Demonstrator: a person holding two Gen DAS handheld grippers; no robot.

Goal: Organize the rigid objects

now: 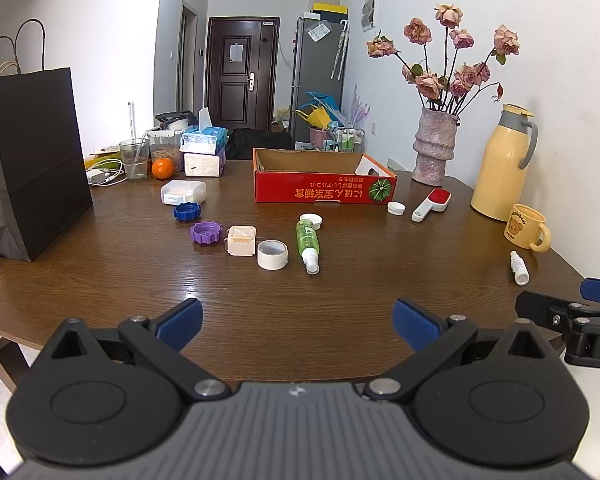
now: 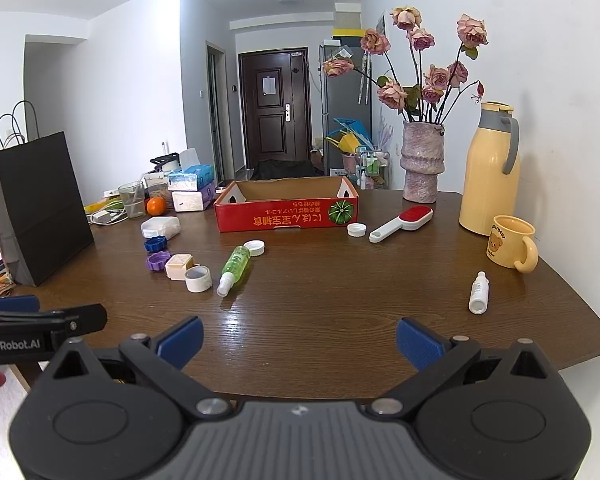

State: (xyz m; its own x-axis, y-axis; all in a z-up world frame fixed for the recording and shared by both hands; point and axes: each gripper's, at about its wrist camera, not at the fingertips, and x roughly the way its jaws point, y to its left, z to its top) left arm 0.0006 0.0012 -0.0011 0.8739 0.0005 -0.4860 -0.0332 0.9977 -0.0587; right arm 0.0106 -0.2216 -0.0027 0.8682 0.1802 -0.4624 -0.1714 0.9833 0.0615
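Left gripper [image 1: 298, 322] and right gripper [image 2: 300, 342] nearest, jaws spread wide, both empty, over the desk [image 1: 340, 300] edge. Small items lie scattered mid-desk before the red box [image 1: 324, 190]: green spray bottle [image 1: 308, 242], tape roll [image 1: 273, 255], purple cap [image 1: 206, 233]. Probably light, hard, smooth plastic. The bottle may roll; grip across its body.

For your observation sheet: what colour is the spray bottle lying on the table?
Green with a white nozzle: spray bottle, clearest in the left wrist view.
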